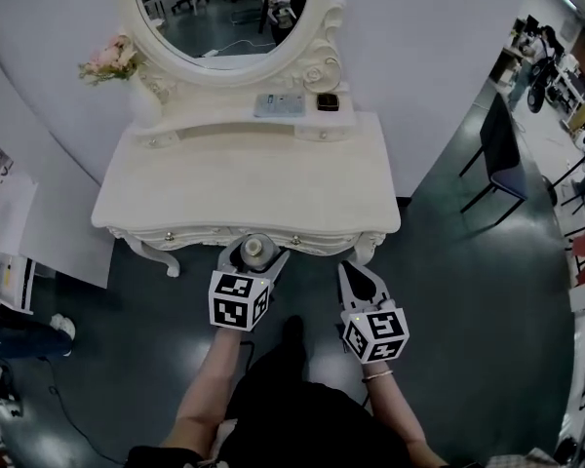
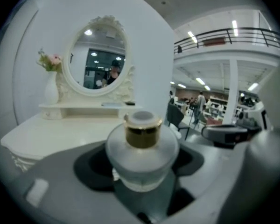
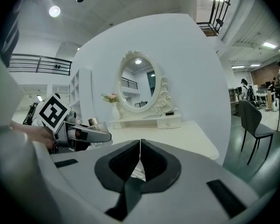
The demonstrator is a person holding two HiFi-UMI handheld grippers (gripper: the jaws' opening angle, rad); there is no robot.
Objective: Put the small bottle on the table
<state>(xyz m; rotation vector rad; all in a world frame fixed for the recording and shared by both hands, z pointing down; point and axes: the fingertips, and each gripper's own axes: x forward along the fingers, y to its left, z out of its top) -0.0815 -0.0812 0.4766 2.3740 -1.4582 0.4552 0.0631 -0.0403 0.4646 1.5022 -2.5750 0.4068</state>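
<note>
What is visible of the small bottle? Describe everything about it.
The small bottle is squat and round, with a body that looks like frosted glass, a shiny gold collar and a pale flat cap. It stands upright, clamped at its sides between the jaws of the left gripper. It is held in the air just before the front edge of the white table, not yet on it.

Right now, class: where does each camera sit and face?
Head view: on the head, steeply down at the dressing table; forearms, left tongs, right tongs show.
Left gripper view: on left tongs, toward the mirror; small bottle gripped.
Right gripper view: on shut right tongs, toward that table.
Both gripper views share the mirror.
</note>
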